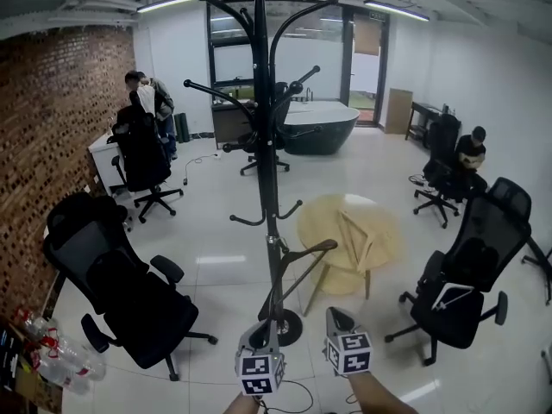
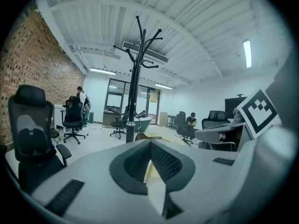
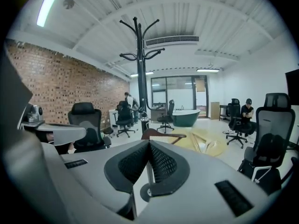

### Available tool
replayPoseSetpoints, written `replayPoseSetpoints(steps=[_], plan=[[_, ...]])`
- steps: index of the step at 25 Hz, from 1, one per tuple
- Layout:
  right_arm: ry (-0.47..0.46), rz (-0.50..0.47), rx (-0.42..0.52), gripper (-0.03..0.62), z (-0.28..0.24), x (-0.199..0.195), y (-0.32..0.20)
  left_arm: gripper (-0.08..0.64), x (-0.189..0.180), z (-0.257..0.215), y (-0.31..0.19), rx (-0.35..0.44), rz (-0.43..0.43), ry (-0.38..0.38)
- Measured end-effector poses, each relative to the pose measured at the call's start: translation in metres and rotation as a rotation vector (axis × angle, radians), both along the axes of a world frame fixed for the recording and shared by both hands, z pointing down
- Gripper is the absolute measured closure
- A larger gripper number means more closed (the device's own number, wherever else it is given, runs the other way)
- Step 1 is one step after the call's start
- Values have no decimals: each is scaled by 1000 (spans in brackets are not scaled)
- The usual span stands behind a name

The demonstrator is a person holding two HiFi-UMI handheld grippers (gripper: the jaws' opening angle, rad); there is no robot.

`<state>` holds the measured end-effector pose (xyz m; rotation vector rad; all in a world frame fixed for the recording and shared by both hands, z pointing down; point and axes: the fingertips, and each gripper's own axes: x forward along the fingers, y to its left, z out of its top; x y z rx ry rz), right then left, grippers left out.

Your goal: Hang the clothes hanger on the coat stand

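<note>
The dark brown wooden clothes hanger is up off the white tiled floor. It slants from the left gripper towards the pole of the black metal coat stand, above the stand's round base. It looks light, stiff and smooth, so it would likely pivot if pinched at one end; a hold near the neck would steady it. The left gripper's jaws appear closed on its lower end. The right gripper is fully closed and empty, just beside.
</note>
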<state>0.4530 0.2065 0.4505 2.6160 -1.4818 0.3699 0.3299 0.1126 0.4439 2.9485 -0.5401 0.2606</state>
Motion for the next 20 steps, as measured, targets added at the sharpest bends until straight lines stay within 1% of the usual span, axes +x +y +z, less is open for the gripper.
replayPoseSetpoints(steps=[4,7,9,12,16,20], plan=[[23,-21,18,592,-19,2,60,541,8,-11,57,7,1,27],[10,15,62,592,-29,11,107,541,19,-16,102,22,23,34],[8,49,89,592,-33,18,129,541,27,-12,122,39,44,25],[16,100,103,592,-33,25,156,541,37,-5,142,59,72,9],[25,170,108,592,-25,40,187,541,53,6,158,56,89,0],[17,225,87,592,-10,58,216,541,70,21,168,59,94,-15]])
